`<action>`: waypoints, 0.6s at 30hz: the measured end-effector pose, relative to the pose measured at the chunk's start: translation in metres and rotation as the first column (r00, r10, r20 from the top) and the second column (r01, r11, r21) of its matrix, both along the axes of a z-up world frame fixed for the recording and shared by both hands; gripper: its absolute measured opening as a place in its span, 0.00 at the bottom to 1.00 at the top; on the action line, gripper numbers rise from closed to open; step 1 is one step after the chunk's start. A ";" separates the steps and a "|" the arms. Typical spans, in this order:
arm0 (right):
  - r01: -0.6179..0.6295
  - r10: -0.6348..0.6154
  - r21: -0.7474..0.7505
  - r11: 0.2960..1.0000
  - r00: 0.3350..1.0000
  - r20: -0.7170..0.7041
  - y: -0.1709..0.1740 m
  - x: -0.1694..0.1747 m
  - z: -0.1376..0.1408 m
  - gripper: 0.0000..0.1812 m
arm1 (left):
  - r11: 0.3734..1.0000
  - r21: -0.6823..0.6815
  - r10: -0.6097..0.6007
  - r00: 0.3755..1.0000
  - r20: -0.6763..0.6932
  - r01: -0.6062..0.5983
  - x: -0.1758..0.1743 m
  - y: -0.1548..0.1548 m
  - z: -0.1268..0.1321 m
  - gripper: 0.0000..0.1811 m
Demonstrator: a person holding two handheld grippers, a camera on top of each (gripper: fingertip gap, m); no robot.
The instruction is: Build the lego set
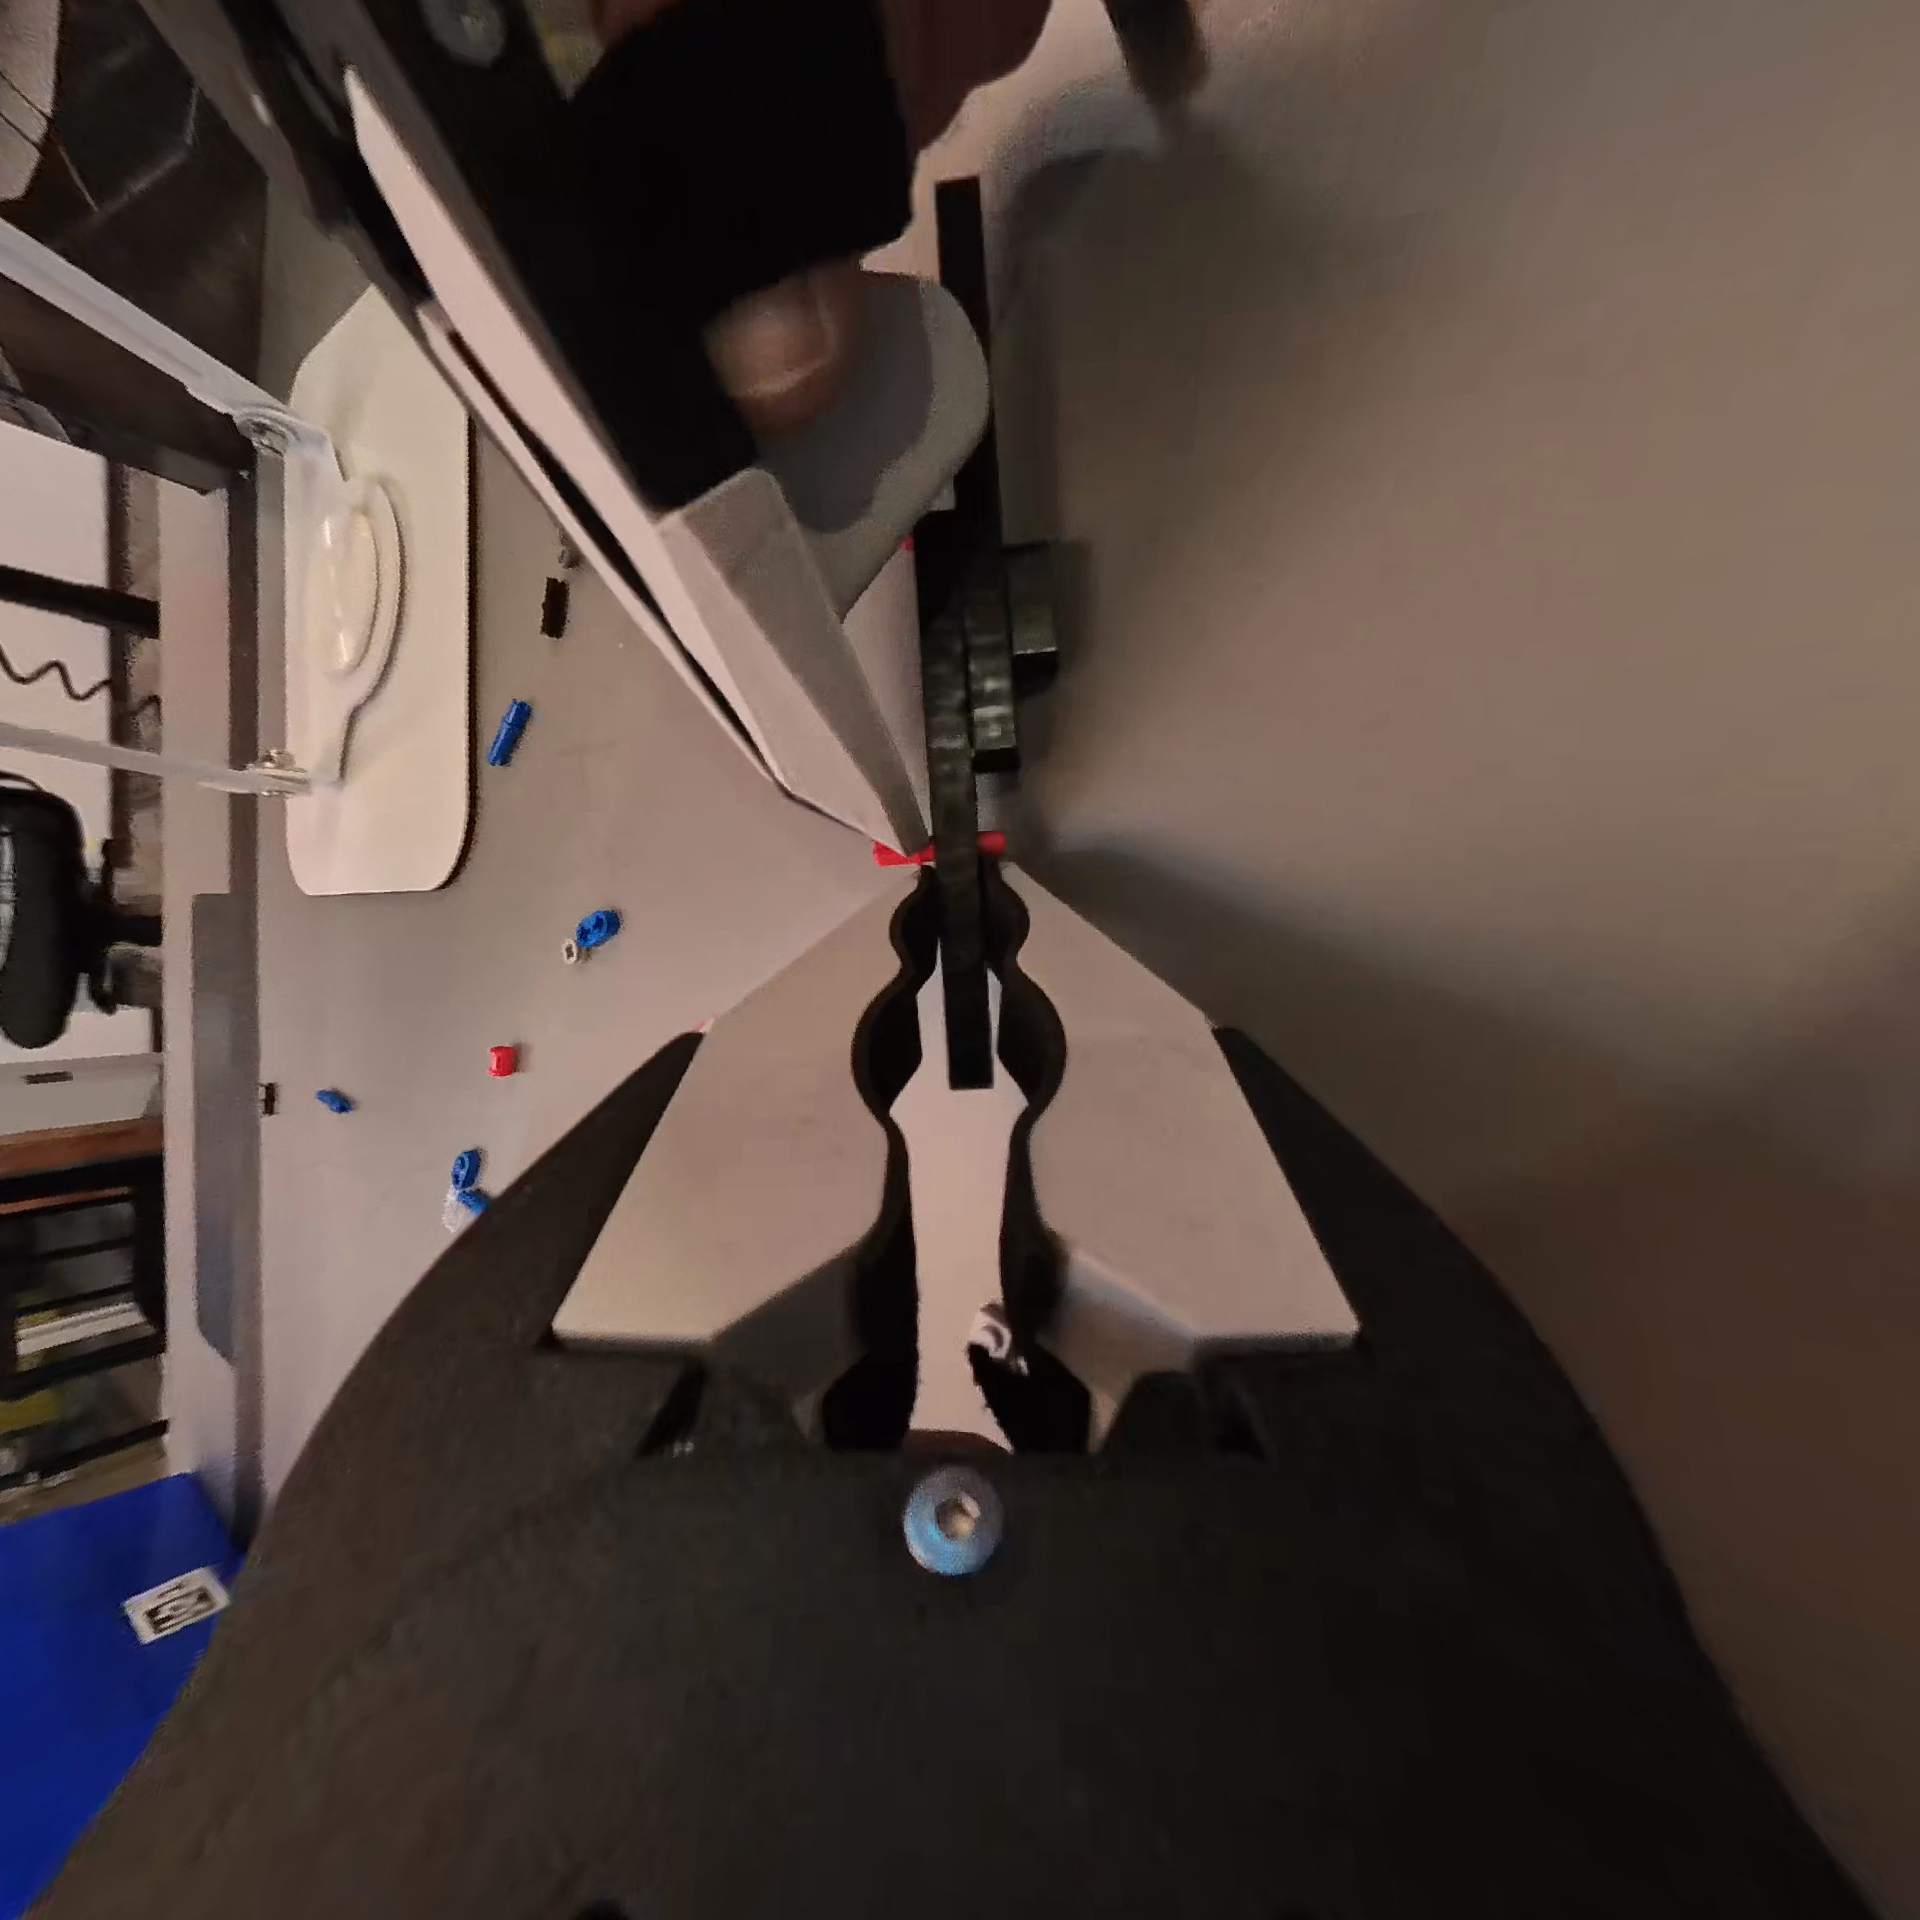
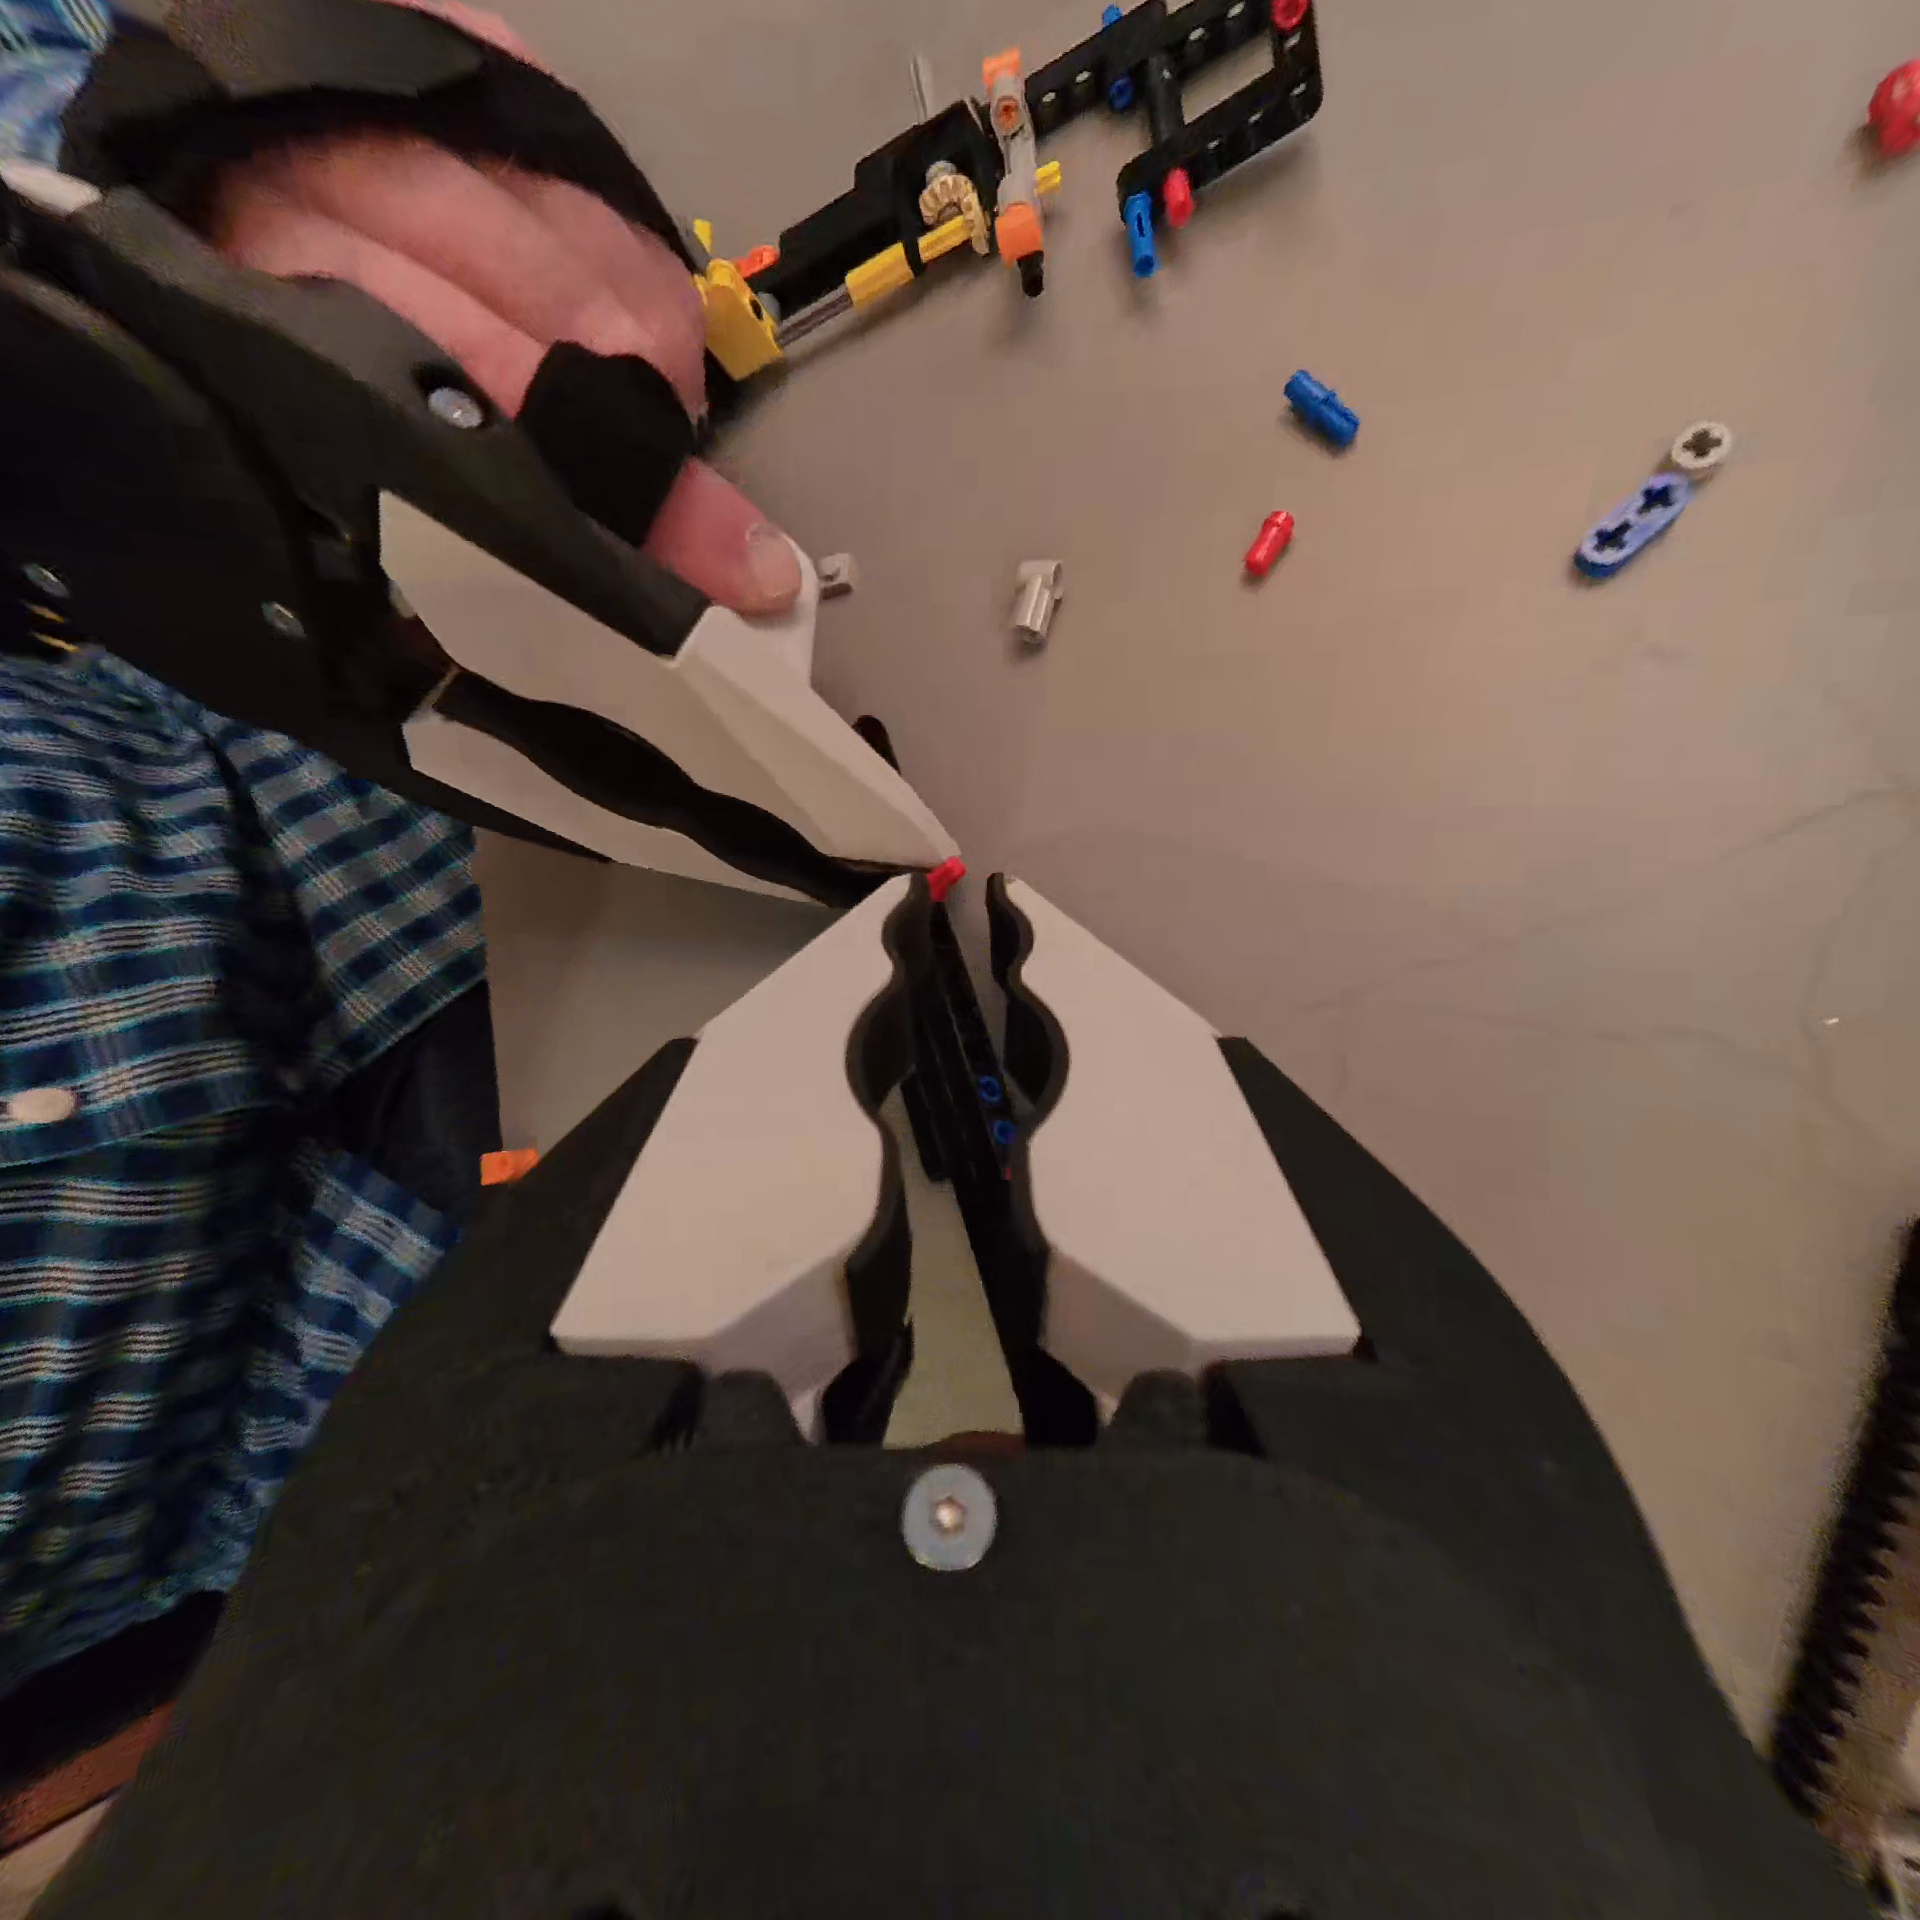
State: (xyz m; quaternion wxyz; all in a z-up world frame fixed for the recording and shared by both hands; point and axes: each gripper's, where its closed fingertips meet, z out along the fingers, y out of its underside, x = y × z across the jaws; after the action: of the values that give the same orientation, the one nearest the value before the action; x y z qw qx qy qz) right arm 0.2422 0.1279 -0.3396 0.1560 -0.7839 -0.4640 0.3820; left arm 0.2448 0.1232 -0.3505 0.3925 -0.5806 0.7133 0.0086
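In your left wrist view, a white rounded-corner plastic tray [image 1: 416,810] with a moulded recess lies flat at the far left of the smooth grey table [image 1: 644,935]. Just right of it are scattered small cylindrical blue plastic pins [image 1: 509,717] and a stubby red plastic bush [image 1: 502,1060]. At centre, your left hand-held gripper [image 1: 961,899] is clenched on the long black studless beam [image 1: 963,1018]. Its wavy black pads press both flat faces, and the beam stands edge-on, off the table. A short red plastic pin [image 1: 891,855] pokes through the beam just past the tips. The pointed white tip of your right hand-held gripper [image 1: 906,836] touches the pin's left end.

In your right wrist view, the left hand-held gripper [image 2: 914,862] reaches in from the left, with its tips at the red pin [image 2: 945,878]. The beam [image 2: 961,1039], with round holes and two blue pin ends, runs slantwise between the right hand-held gripper's [image 2: 961,894] narrowly parted fingers. You cannot tell whether they squeeze it.

Further right on the table [image 2: 1455,831] lie:
- a black, yellow and orange part-built frame [image 2: 1039,156]
- a ribbed grey connector [image 2: 1036,600]
- a loose red pin [image 2: 1268,542]
- a flat blue two-hole link [image 2: 1631,520]
- a black toothed strip [image 2: 1849,1558] at the edge
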 end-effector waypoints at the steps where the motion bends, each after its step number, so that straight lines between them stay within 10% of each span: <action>1: -0.003 0.003 -0.023 1.000 1.000 -0.007 -0.001 -0.001 0.000 0.04 | 1.000 0.020 -0.006 1.000 -0.009 0.006 0.000 0.000 0.000 0.03; 18: 0.053 -0.055 -0.065 0.996 0.998 -0.024 -0.001 -0.003 0.001 0.01 | 0.984 0.173 -0.028 0.996 -0.082 0.042 -0.001 0.004 0.000 0.03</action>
State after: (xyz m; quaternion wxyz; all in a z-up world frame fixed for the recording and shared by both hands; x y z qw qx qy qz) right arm 0.2397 0.1267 -0.3387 0.1468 -0.7957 -0.4281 0.4025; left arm 0.2439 0.1272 -0.3500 0.4137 -0.5303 0.7349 0.0872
